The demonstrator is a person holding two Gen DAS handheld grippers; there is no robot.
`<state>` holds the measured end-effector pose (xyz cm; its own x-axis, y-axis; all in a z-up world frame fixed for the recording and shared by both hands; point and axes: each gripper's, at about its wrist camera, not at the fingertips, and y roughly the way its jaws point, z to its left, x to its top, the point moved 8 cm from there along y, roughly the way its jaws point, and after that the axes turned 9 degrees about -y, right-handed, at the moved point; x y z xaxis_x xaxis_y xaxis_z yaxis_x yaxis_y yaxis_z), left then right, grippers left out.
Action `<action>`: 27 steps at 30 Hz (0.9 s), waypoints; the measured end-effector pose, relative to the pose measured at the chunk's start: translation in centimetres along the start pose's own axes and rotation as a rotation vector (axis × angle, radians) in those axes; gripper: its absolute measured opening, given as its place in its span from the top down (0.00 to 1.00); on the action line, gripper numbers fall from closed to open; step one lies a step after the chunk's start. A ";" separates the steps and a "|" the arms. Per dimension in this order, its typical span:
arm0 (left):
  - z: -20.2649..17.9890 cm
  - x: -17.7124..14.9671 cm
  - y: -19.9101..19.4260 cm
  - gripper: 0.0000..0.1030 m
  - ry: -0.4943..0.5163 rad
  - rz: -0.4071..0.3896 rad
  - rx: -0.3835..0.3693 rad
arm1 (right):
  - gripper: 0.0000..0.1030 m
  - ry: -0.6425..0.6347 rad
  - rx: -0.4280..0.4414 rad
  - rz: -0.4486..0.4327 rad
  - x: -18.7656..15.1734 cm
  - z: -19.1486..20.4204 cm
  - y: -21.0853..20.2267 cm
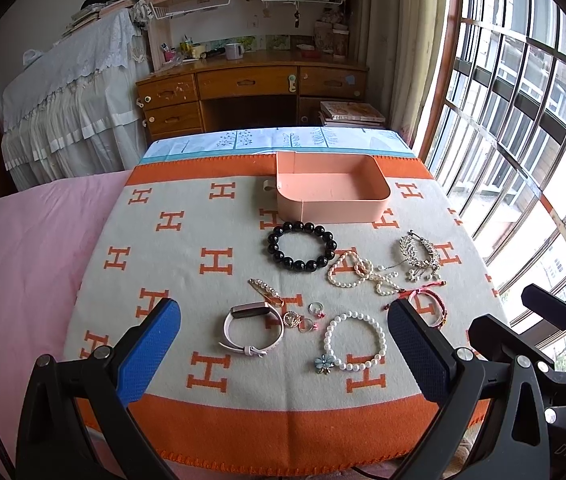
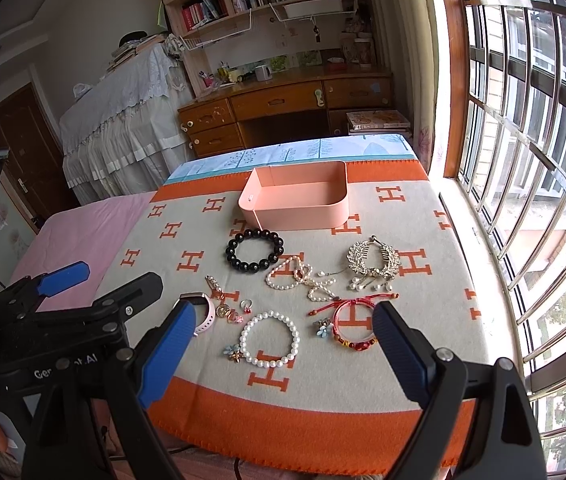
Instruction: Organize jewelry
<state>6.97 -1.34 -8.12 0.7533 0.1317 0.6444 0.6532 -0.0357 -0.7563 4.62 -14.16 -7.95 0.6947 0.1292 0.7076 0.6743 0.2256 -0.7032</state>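
The jewelry lies spread on an orange-and-cream blanket [image 1: 211,264] over the worktop: a black bead bracelet [image 1: 302,246] nearest the empty pink tray [image 1: 331,188] at the far edge, then a tangled pearl strand [image 1: 359,276], a silver leaf brooch [image 1: 421,256], a pearl bracelet [image 1: 355,340], a pink watch band [image 1: 253,330] and small rings [image 1: 317,311]. The right wrist view shows the red cord bracelet [image 2: 353,322] whole, with gold and red beads; the left view hides half of it behind a finger. Both the left gripper [image 1: 283,360] and the right gripper [image 2: 283,356] hover above the near edge, jaws wide apart, holding nothing. Each view catches the other gripper at its side.
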 end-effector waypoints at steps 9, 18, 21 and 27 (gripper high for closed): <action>-0.5 0.6 1.8 0.01 -0.001 0.064 -0.019 | 0.12 0.004 0.014 0.025 -1.0 0.4 0.7; -0.5 3.4 4.7 0.01 0.025 0.134 -0.057 | 0.12 -0.019 0.002 0.061 1.2 -1.1 2.0; 0.4 5.3 6.2 0.01 0.012 0.181 -0.055 | 0.12 -0.039 -0.032 0.061 2.7 -2.1 2.5; 1.5 8.8 9.8 0.01 0.001 0.220 -0.031 | 0.13 -0.026 -0.033 0.086 6.5 -4.8 4.3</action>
<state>19.84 0.98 -10.02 0.8781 0.1167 0.4640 0.4748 -0.0936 -0.8751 13.27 -17.03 -6.67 0.7443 0.1716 0.6454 0.6202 0.1808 -0.7633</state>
